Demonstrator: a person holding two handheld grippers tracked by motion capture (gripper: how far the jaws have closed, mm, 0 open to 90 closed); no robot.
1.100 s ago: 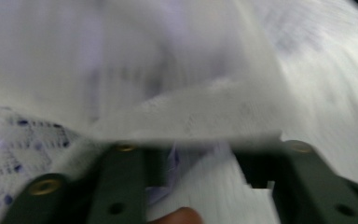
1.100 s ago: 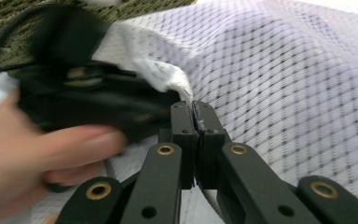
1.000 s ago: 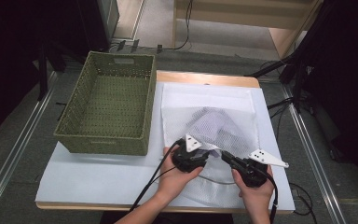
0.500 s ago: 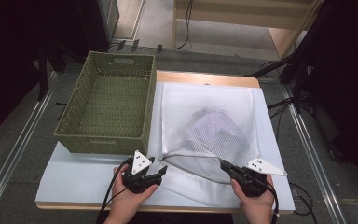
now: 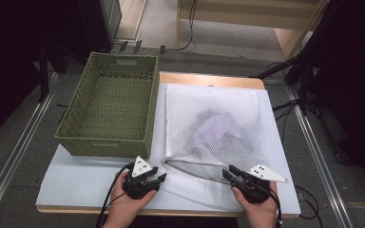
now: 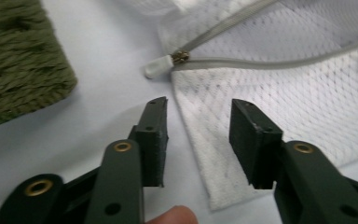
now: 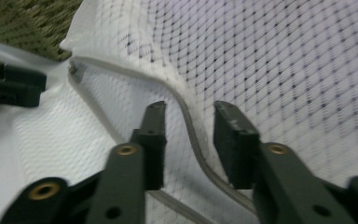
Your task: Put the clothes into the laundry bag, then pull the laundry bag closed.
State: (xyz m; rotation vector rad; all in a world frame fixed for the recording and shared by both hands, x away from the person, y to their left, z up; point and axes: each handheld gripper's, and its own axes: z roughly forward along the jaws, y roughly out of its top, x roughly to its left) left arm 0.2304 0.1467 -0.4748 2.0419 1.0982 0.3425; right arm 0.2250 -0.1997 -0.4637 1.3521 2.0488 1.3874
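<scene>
Bag: a white mesh laundry bag (image 5: 209, 128) lies flat on the white sheet (image 5: 76, 175) that covers the table, to the right of the basket, with its mouth toward the person.
Contents: a pale, folded piece of clothing (image 5: 221, 128) shows through the mesh near the middle of the bag.
Zip: the grey zip (image 5: 195, 164) runs along the near edge of the bag and stands open, its two sides spread apart; in the left gripper view the brass slider with its white tab (image 6: 161, 67) sits at the bag's near left corner.
Left gripper: the left gripper (image 5: 151, 179) rests low over the sheet at the bag's near left corner, just short of the slider. Its jaws have just been closing but stand apart, with the corner of the mesh lying under the gap between them; the pads (image 6: 156, 135) press on nothing.
Right gripper: the right gripper (image 5: 229, 172) sits at the near right part of the bag, pointing left along the zip. Its jaws have just been opening, and one side of the zip (image 7: 191, 135) runs through the gap between them, gripped by neither pad as far as I can see.
Hands: a hand holds each gripper from the near edge of the table, well apart from each other.
Basket: a green woven basket (image 5: 109, 142) stands on the left half of the table, just beside the bag.
</scene>
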